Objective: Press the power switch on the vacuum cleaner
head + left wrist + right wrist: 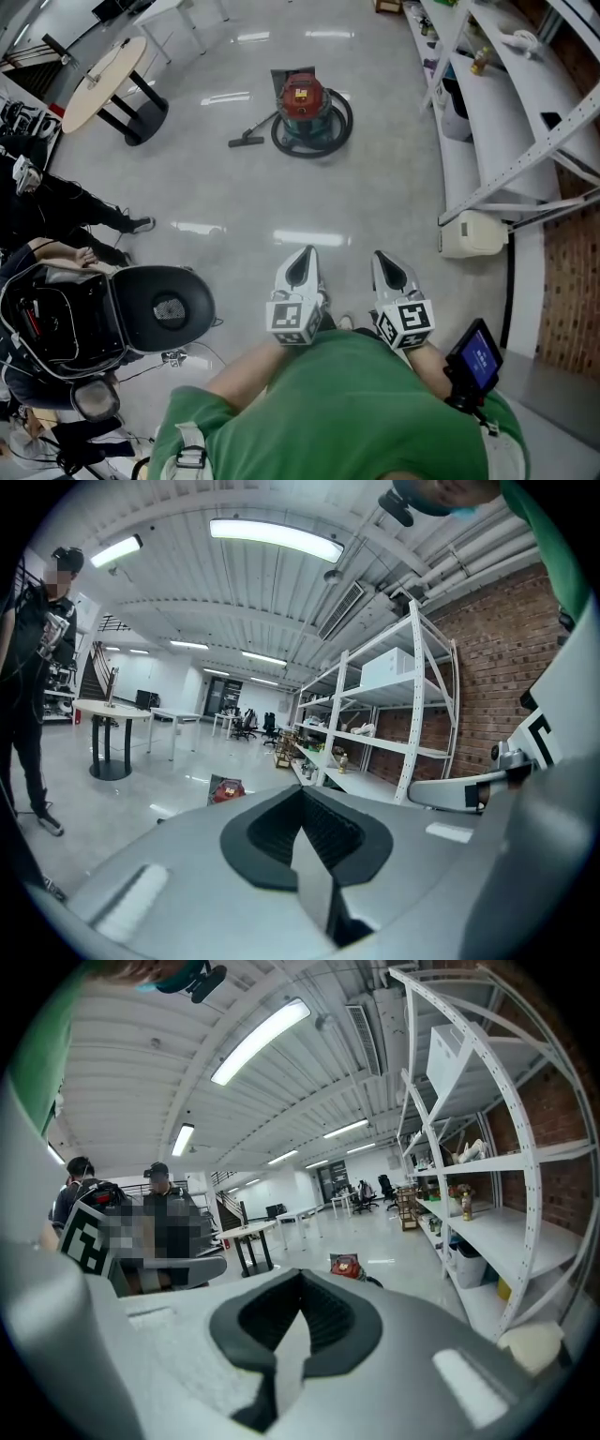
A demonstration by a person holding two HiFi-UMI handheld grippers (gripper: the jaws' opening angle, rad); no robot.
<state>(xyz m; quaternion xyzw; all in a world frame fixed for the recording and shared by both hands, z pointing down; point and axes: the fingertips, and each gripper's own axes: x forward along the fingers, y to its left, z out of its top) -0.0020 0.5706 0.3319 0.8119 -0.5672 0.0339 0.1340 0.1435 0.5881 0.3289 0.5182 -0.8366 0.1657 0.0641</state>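
Head view looks down on a wide, glossy floor [281,202], with long white shelving [506,131] running off to the right of the vacuum cleaner [305,105] and a round table [101,82] well away to its left. The vacuum cleaner is a red drum standing alone in the open, its dark hose [311,151] looped round its base and the nozzle [246,142] lying just to its left. Well apart from it, tucked close to the person's green shirt, are the left gripper [304,253] and the right gripper [383,256]; each gripper view shows its jaws pressed together with nothing between them, and the red drum small and far beyond the tips. I can't pick out the switch from here. To my eye this is the approach, with the pressing not yet begun: the next move calls for walking up, finding the switch on the drum and bringing one closed tip down onto it.
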